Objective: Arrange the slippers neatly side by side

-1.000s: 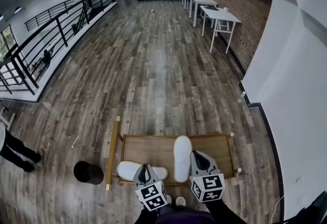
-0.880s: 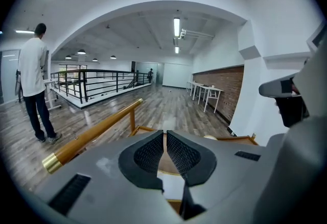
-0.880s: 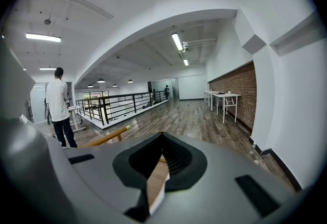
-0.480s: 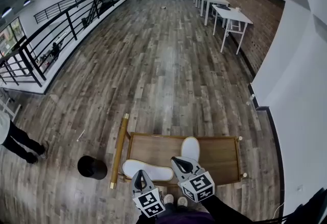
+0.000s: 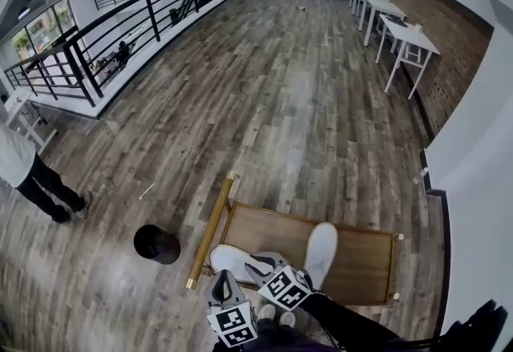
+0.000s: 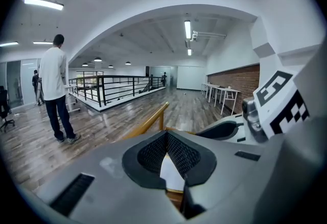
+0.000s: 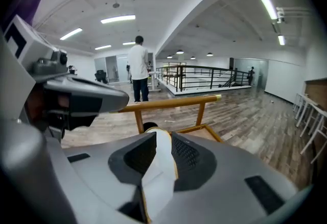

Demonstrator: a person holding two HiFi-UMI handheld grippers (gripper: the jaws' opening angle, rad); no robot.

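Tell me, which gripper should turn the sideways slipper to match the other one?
Probably the right gripper. Its jaws are shut on the sideways slipper, so it can swing it beside the other slipper. The left gripper has its jaws shut on nothing.

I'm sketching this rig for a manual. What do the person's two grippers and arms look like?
The left gripper and right gripper have smooth grey bodies and black, dimpled jaw pads set in a V. Each carries a white cube printed with black square markers. The right arm wears a dark sleeve.
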